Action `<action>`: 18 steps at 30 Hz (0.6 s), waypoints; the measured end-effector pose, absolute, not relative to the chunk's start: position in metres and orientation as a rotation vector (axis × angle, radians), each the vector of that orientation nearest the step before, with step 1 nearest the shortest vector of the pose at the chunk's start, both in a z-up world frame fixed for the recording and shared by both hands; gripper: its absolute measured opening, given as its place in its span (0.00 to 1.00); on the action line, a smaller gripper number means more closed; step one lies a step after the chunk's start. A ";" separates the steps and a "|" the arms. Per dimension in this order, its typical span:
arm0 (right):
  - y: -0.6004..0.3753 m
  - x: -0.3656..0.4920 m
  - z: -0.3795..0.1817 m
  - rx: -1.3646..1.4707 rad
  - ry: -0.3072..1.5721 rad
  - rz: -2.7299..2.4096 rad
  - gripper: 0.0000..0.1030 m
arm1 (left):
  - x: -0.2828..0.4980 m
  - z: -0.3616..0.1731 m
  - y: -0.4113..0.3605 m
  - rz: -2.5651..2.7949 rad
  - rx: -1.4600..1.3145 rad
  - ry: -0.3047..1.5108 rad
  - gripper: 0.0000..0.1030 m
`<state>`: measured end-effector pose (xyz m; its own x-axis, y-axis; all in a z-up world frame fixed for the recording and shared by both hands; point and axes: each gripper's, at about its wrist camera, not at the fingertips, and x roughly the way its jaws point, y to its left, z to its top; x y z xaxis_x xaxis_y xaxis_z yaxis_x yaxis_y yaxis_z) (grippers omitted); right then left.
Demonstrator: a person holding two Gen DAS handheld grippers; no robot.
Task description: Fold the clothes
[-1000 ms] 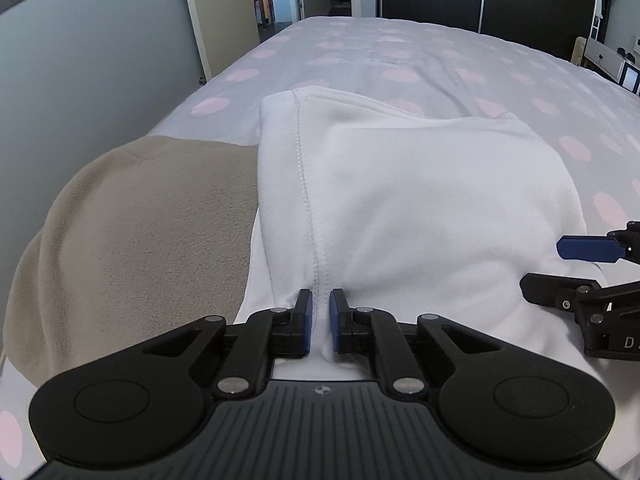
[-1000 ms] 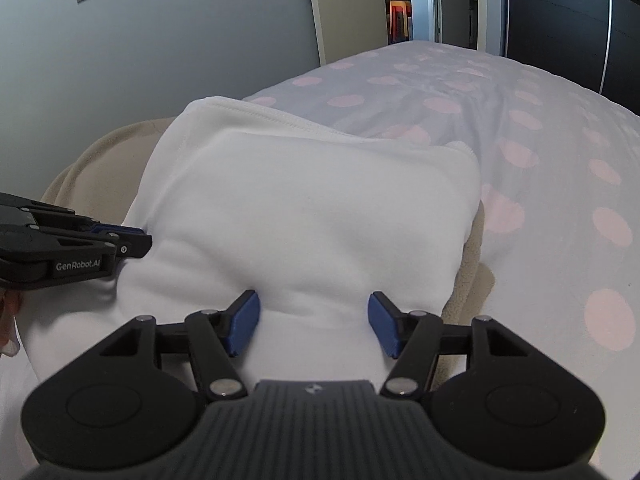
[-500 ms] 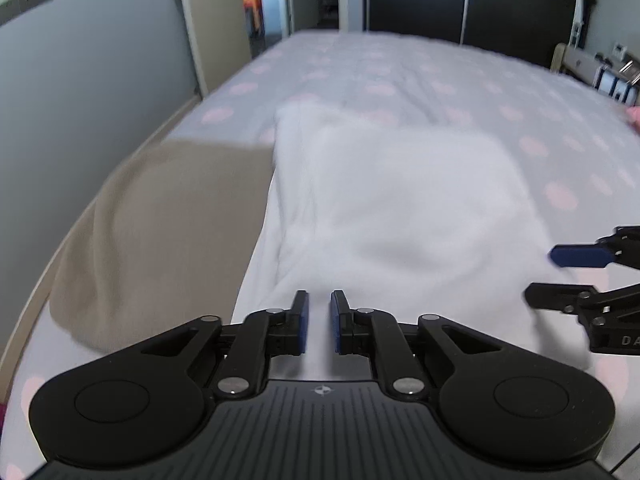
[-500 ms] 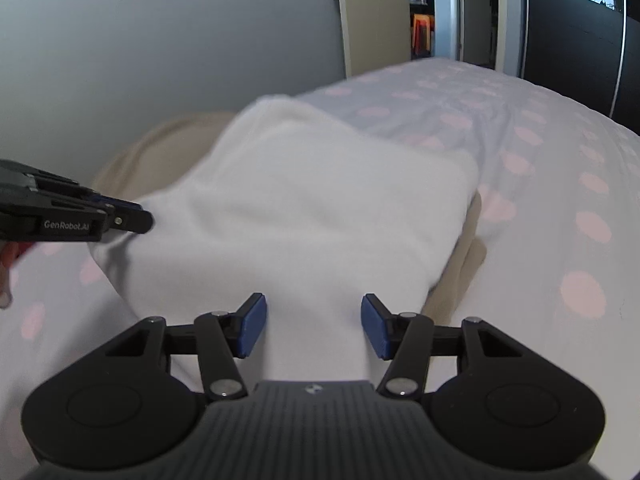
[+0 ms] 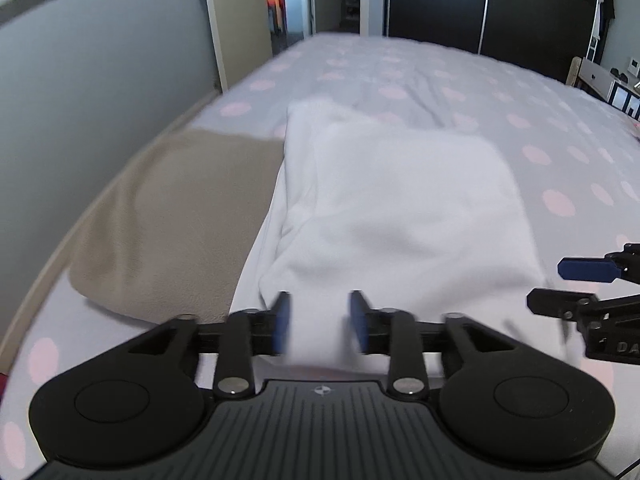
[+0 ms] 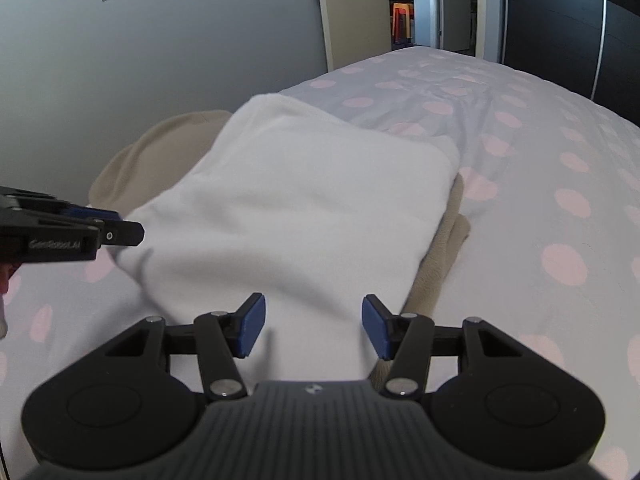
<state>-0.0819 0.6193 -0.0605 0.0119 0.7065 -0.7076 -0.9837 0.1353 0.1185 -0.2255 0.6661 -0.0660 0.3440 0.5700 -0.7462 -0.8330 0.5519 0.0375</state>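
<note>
A white folded garment (image 5: 400, 208) (image 6: 304, 200) lies on the bed, partly over a beige garment (image 5: 180, 220) (image 6: 160, 148). My left gripper (image 5: 320, 322) hovers above the white garment's near edge, its jaws opening. The cloth lies below the blue pads and they do not press on it. From the right wrist view the left gripper (image 6: 130, 224) shows side-on at the garment's left corner. My right gripper (image 6: 312, 324) hangs over the near right part of the white garment, jaws wide and opening slightly, gripping nothing. It appears again as the right gripper (image 5: 546, 286) at the left wrist view's right edge.
The bed (image 5: 440, 80) (image 6: 520, 140) has a pale cover with pink dots and stretches far ahead and to the right. A grey wall (image 5: 100, 80) runs along its left side. A doorway (image 5: 296, 12) and dark wardrobe doors (image 5: 480, 8) stand beyond the bed.
Both grippers have pulled back and risen from the white garment. The left jaws, shut on the garment's near seam a second ago, have let go and spread apart.
</note>
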 end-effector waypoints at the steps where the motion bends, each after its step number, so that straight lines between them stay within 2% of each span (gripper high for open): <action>1: 0.613 -0.085 -0.054 -0.480 0.735 1.397 0.60 | -0.226 -0.057 0.656 0.945 -0.380 0.772 0.49; 4: 0.590 -0.089 -0.032 -0.482 0.737 1.400 0.61 | -0.229 -0.033 0.625 0.957 -0.385 0.720 0.53; 6: 0.573 -0.091 -0.016 -0.474 0.742 1.402 0.65 | -0.232 -0.018 0.604 0.964 -0.394 0.686 0.60; 8: 0.555 -0.094 0.000 -0.460 0.742 1.403 0.72 | -0.236 -0.006 0.583 0.976 -0.399 0.651 0.61; 15: 0.489 -0.106 0.042 -0.435 0.679 1.400 0.74 | -0.248 0.014 0.519 1.063 -0.387 0.571 0.70; 18: 0.462 -0.113 0.054 -0.413 0.648 1.391 0.77 | -0.250 0.018 0.500 1.114 -0.353 0.558 0.70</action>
